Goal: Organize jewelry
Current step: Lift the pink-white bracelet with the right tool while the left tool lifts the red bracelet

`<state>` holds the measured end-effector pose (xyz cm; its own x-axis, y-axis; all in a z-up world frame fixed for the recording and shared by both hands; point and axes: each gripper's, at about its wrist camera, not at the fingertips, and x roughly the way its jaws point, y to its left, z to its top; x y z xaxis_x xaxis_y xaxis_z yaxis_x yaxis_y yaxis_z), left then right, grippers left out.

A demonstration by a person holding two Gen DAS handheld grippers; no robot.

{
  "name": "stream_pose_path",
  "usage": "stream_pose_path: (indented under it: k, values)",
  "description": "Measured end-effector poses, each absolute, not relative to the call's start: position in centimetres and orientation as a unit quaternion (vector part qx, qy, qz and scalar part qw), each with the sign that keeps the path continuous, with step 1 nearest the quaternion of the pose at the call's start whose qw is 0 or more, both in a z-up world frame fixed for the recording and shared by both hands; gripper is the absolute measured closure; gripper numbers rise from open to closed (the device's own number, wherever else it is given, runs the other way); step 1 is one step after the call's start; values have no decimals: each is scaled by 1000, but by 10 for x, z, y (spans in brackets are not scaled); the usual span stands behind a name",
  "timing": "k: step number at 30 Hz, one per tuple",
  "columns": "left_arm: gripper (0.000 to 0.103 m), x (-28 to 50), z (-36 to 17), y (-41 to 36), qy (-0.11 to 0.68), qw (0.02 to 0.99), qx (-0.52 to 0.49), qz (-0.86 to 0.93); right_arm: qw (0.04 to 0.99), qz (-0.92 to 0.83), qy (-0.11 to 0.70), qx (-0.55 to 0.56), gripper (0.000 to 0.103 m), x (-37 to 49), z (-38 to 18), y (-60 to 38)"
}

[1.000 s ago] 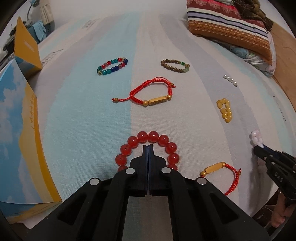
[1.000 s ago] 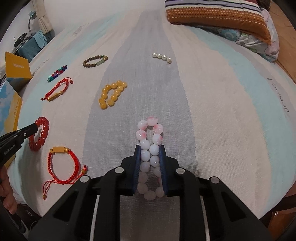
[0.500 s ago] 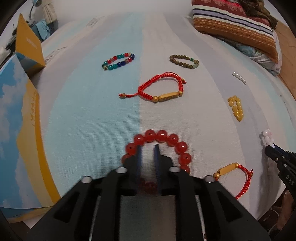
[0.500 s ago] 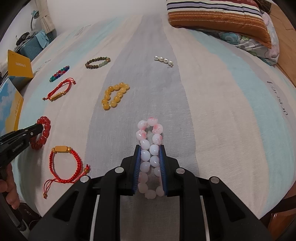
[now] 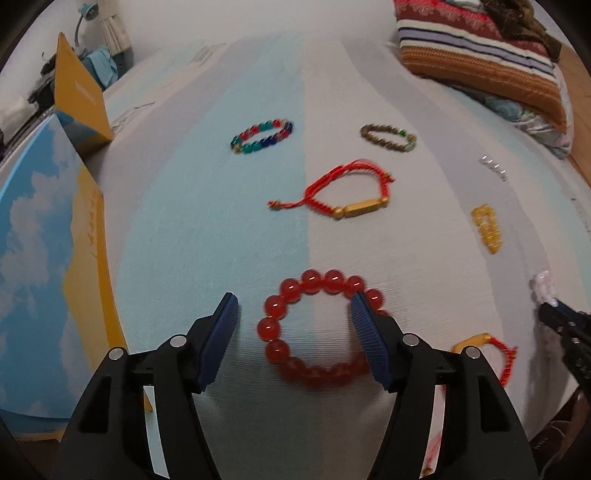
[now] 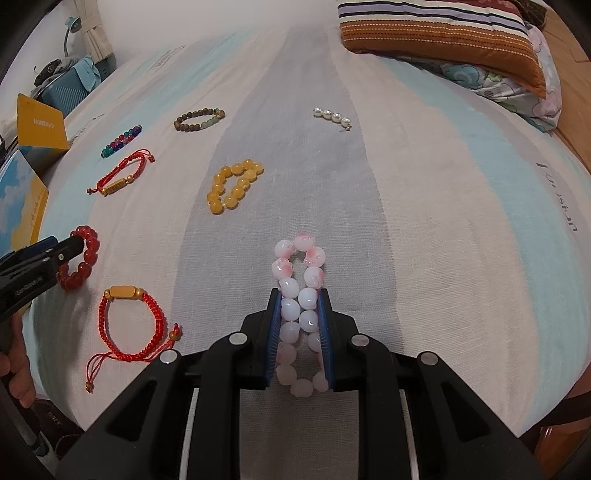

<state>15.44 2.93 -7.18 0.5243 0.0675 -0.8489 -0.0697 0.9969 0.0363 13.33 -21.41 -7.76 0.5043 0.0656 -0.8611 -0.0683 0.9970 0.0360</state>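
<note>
1. Bedsheet (image 6: pixel 424 206), striped in pale blue, grey and cream, carries all the jewelry laid out flat.
2. The left gripper (image 5: pixel 293 304) has just been opening its jaws; they now stand wide apart above the red bead bracelet (image 5: pixel 317 328). The bracelet lies flat on the sheet between them. The left pad is clear of the beads, and the right pad overlaps the bracelet's right side in the left wrist view, so contact there cannot be told.
3. The right gripper (image 6: pixel 299 295) has its jaws nearly closed on the pink-and-white bead bracelet (image 6: pixel 300 295), squeezed into a long narrow loop. The pads press on both sides of it, and its far end sticks out past the fingertips, resting on the grey stripe.
4. Just beside the red bead bracelet lies a red cord bracelet (image 6: pixel 127 325) with a gold bar, its tail trailing toward the near edge of the bed.
5. Farther up the sheet are a second red cord bracelet with gold bar (image 5: pixel 347 192), a multicoloured bead bracelet (image 5: pixel 262 136) and a brown bead bracelet (image 5: pixel 388 137).
6. A yellow bead bracelet (image 6: pixel 234 186) sits near the middle, and a short strand of 4 pearls (image 6: pixel 331 116) lies beyond it.
7. A striped pillow (image 6: pixel 439 33) rests at the far right, and a yellow box (image 5: pixel 79 99) stands at the left edge beside a sky-printed box (image 5: pixel 37 236).
</note>
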Motion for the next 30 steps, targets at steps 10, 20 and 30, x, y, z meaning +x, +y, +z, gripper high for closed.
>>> stream_pose_path:
  k: [10,20,30]
  values:
    - [90,155,-78,38,502,864,-30,22,868,37,495,-1,85,134,-77,-215]
    - [90,149,-68,34,490,871,-32,13,869,35,493,0,84,134,-76,-216]
    - [90,149,-52,25,487,873,-28,1,878,37,478,8,84,132,-62,-219]
